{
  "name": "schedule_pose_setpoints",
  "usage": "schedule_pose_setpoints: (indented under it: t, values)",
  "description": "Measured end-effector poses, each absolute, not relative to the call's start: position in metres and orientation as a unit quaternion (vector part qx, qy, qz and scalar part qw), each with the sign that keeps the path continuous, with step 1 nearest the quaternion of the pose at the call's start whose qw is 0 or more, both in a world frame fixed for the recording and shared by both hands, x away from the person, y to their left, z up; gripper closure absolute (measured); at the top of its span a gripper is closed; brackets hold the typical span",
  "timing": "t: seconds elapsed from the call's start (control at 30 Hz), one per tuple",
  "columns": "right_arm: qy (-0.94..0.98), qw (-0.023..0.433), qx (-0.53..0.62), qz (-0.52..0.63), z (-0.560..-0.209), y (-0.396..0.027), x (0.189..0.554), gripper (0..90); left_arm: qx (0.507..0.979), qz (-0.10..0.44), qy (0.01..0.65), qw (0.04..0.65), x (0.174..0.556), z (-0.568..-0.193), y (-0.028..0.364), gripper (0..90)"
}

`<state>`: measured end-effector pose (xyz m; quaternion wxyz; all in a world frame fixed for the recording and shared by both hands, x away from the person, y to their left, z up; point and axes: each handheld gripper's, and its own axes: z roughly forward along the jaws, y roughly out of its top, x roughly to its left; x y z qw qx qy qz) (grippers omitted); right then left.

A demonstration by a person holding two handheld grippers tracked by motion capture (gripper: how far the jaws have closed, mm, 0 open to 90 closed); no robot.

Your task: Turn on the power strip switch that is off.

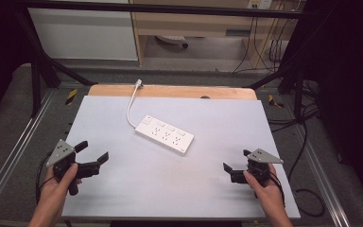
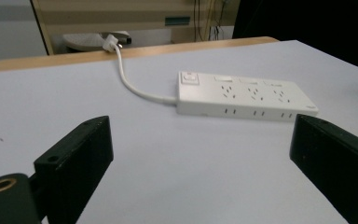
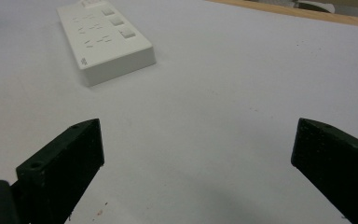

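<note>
A white power strip (image 1: 164, 134) lies at a slant in the middle of the white table top (image 1: 170, 189). Its white cable (image 1: 131, 106) curves back to a plug (image 1: 138, 84) at the far wooden edge. My left gripper (image 1: 93, 151) is held at the left side of the table, open and holding nothing. In the left gripper view the strip (image 2: 247, 95) lies ahead beyond the wide-apart jaws (image 2: 200, 140). My right gripper (image 1: 237, 160) sits at the right, open, pointing toward the strip (image 3: 105, 39), nothing between its jaws (image 3: 198, 144).
A wooden strip (image 1: 170, 91) borders the table's far edge. Black frame bars (image 1: 42, 61) rise at both far corners. Dark cables (image 1: 302, 142) trail over the floor on the right. A cabinet (image 1: 194, 23) stands behind the table.
</note>
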<state>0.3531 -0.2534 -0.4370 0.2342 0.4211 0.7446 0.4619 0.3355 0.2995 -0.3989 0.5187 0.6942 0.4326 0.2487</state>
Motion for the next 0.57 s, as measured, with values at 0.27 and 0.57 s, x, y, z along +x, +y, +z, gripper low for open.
schedule_pose_setpoints:
  t: [0.27,0.57]
  values:
    - [0.748,0.241,0.427,0.447,-0.441,-0.256,0.355,3.0,0.725,0.212,0.422,0.502,0.325,-0.427,0.284,7.6]
    - [0.765,0.245,0.447,0.394,-0.456,-0.251,0.367,2.9,0.783,0.186,0.401,0.437,0.320,-0.443,0.262,7.0]
